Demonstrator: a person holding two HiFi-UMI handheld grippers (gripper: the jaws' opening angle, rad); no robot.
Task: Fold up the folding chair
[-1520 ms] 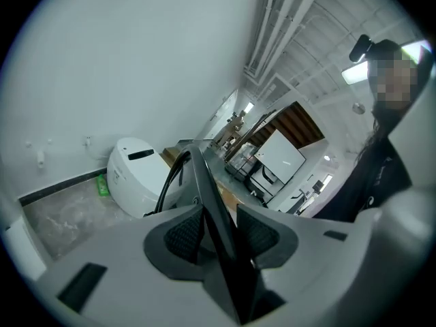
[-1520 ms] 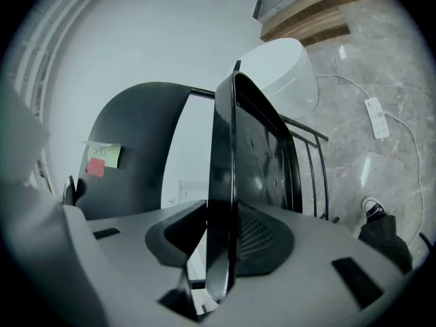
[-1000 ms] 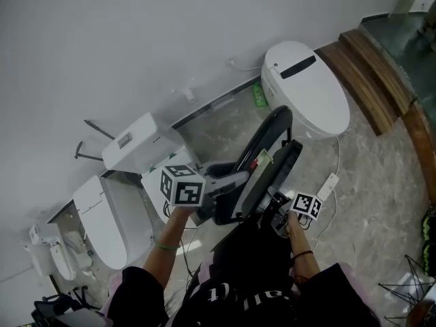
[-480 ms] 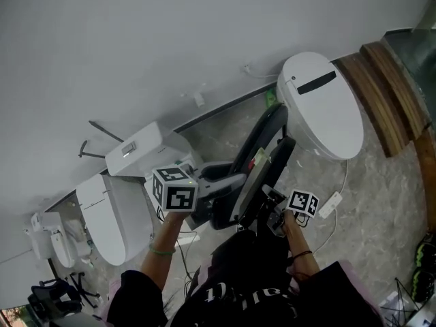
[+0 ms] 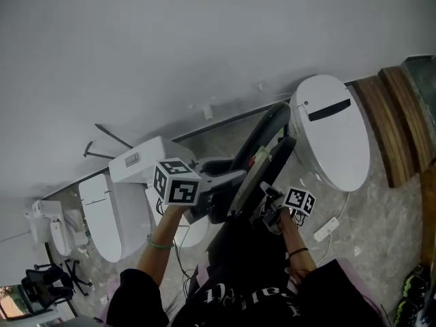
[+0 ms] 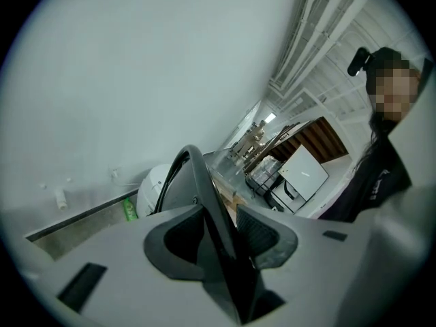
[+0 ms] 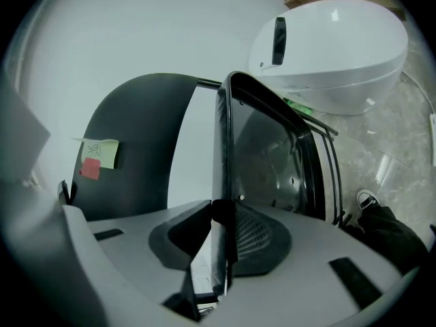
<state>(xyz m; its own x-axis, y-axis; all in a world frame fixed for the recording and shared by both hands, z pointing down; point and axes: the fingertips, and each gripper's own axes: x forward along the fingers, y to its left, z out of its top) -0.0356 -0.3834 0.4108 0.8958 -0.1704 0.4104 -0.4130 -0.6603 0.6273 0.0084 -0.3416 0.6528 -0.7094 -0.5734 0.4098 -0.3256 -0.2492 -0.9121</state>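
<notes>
A: Room, left side?
B: A white wall (image 5: pixel 204 33) is seen across the top, with pale marbled floor (image 5: pixel 385 216) below it. A black stand (image 5: pixel 41 285) is seen in the lower left corner. Along the wall a small white fixture (image 5: pixel 49 229), a white toilet (image 5: pixel 109 216) and a white tank (image 5: pixel 136 159) are lined up.
A: Chair?
B: The folding chair (image 5: pixel 267 131) is held mid-frame in front of the person, between the tank and a large white toilet (image 5: pixel 334 142). Seat and back are brought close together, with a narrow gap left between them. A yellow note (image 7: pixel 101 152) is stuck on the back.
A: Claws?
B: The left claw (image 6: pixel 219 240) is closed on the chair's black frame edge, and its jaws are spread fairly wide by it. The right claw (image 7: pixel 221 234) has just been closing and is clamped on the thin edge of the seat panel.
A: Right side?
B: A green bottle (image 6: pixel 129 210) is stood at the wall's foot, just beside the large toilet. A white power strip (image 5: pixel 324 229) is laid on the floor near it. Wooden steps (image 5: pixel 402 125) are seen at the far right.
</notes>
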